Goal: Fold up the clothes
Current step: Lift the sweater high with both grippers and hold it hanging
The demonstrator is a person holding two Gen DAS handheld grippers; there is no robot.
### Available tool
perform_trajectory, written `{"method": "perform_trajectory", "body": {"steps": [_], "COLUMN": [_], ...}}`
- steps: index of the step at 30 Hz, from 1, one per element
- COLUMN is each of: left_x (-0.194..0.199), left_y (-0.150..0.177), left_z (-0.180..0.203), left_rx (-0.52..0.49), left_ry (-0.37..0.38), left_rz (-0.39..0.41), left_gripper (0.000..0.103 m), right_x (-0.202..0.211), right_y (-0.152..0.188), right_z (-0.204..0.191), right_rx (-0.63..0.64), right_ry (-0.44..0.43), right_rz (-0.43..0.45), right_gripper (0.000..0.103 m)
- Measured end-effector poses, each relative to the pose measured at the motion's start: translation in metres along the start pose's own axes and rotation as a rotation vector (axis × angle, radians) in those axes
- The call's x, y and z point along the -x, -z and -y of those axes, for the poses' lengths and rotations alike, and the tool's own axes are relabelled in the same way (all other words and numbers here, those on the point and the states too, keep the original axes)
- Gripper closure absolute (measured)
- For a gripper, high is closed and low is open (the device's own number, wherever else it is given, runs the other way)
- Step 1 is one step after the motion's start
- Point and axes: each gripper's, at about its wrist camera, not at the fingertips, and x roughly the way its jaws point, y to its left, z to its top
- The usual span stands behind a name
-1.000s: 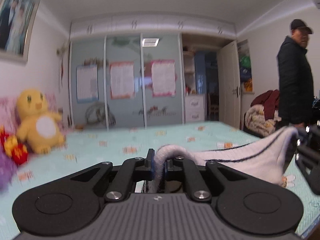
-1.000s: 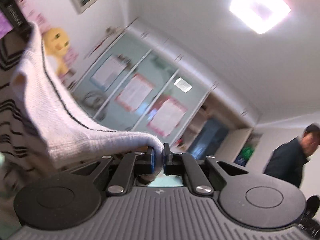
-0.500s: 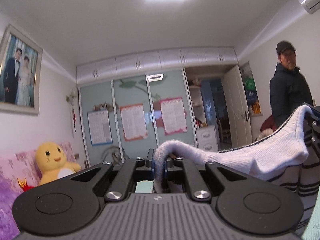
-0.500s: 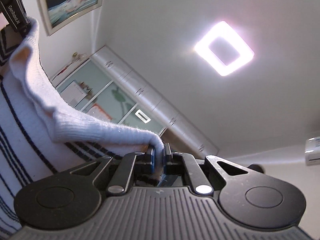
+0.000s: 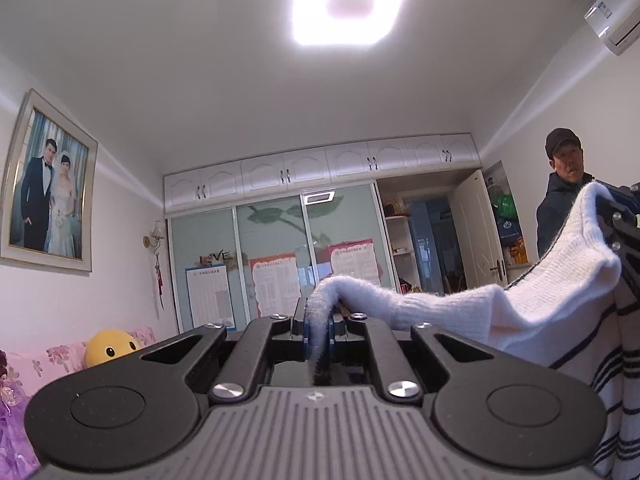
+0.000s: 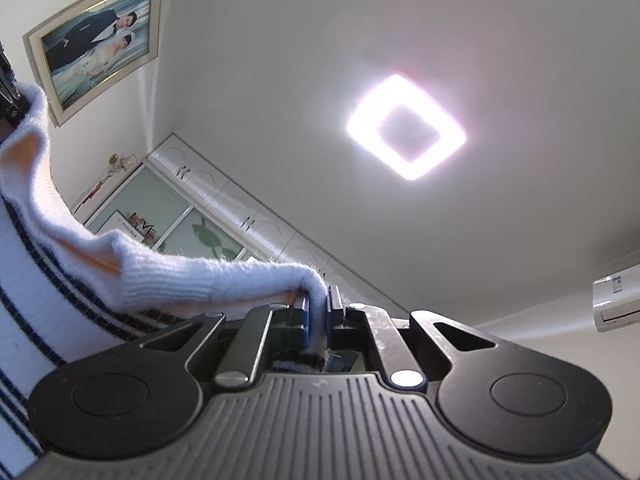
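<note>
Lift-and-spread step: left gripper [image 5: 318, 330] and right gripper [image 6: 318, 320] each pinch the ribbed white edge of a striped sweater [image 5: 552, 304] stretched between them, beneath the ceiling lamp [image 6: 406, 128]; next move likely calls for lowering it flat.

A framed wedding photo [image 5: 50, 184] hangs on the left wall above a yellow plush [image 5: 110, 348]. Sliding wardrobe doors [image 5: 276, 256] carry 3 posters. A ceiling light [image 6: 406, 128] glows; a person [image 5: 562, 196] stands at right.
</note>
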Motion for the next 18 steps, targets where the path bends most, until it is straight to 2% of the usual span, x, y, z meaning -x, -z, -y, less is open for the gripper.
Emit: {"method": "perform_trajectory", "body": {"steps": [6,12,18], "left_x": [-0.002,-0.014,-0.023], "left_y": [-0.002,0.008,0.029], "left_z": [-0.009,-0.014,-0.014], "left_rx": [0.008,0.018,0.013], "left_ry": [-0.031,-0.058,-0.062], "left_rz": [0.02,0.001,-0.014], "left_gripper": [0.093,0.093,0.093], "right_x": [0.005,0.009,0.013], "right_y": [-0.011,-0.009,0.019], "right_z": [0.004,-0.003,-0.019], "right_rx": [-0.022,-0.021,-0.045], "right_ry": [0.0,-0.014,-0.028], "right_rz": [0.006,0.011,-0.003], "right_gripper": [0.097,0.097,0.097]}}
